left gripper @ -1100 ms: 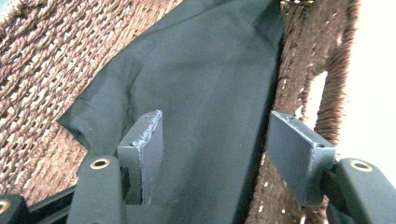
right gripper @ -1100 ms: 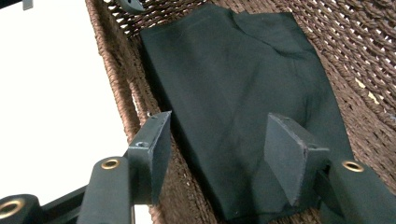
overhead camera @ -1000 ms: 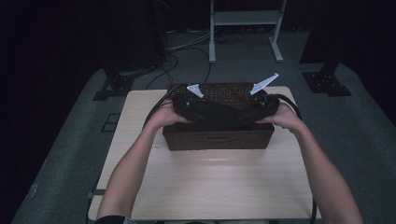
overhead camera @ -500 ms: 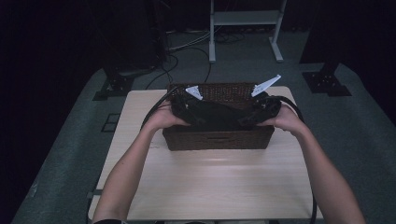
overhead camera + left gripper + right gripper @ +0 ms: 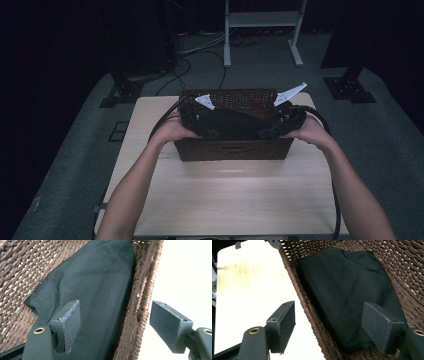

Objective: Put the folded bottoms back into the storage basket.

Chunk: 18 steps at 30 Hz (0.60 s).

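Both tongs, left (image 5: 113,322) and right (image 5: 329,325), gape wide, gripping nothing, straddling the wicker basket's (image 5: 235,149) rim; folded black cloth (image 5: 349,295) lies inside.

A rough woven wicker basket (image 5: 317,322) holds matt black cloth (image 5: 352,297) on a smooth, pale wooden table (image 5: 230,200).

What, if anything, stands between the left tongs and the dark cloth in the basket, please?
The near wall of the wicker basket sits between the open jaws of the left tongs; one jaw is already inside, over the dark cloth, so nothing visible blocks that side.
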{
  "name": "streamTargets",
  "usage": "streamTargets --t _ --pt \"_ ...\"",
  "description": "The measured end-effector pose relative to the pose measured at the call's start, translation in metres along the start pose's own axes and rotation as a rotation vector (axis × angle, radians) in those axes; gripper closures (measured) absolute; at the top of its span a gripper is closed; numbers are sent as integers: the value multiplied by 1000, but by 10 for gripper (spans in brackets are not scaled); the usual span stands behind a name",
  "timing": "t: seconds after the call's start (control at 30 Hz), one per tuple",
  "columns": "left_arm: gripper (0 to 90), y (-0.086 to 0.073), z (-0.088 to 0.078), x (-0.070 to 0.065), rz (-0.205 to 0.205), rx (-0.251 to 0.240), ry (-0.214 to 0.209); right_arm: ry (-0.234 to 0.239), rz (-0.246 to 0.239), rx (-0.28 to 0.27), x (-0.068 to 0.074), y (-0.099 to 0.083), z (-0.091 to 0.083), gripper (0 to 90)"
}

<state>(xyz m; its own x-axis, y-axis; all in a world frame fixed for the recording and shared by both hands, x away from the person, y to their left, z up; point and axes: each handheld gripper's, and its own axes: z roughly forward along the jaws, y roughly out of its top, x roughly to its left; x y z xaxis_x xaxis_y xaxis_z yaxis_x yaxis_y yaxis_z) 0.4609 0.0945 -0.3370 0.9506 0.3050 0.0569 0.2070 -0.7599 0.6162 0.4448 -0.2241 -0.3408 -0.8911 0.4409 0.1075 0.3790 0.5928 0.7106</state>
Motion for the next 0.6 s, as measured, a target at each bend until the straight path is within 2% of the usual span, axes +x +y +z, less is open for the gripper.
streamTargets --t 0.33,0.6 --pt "218 1 -6 -10 21 8 -1 0 -8 -2 8 -3 -5 261" --pt "211 0 -12 -19 36 -5 -3 5 -33 0 18 -6 -7 261"
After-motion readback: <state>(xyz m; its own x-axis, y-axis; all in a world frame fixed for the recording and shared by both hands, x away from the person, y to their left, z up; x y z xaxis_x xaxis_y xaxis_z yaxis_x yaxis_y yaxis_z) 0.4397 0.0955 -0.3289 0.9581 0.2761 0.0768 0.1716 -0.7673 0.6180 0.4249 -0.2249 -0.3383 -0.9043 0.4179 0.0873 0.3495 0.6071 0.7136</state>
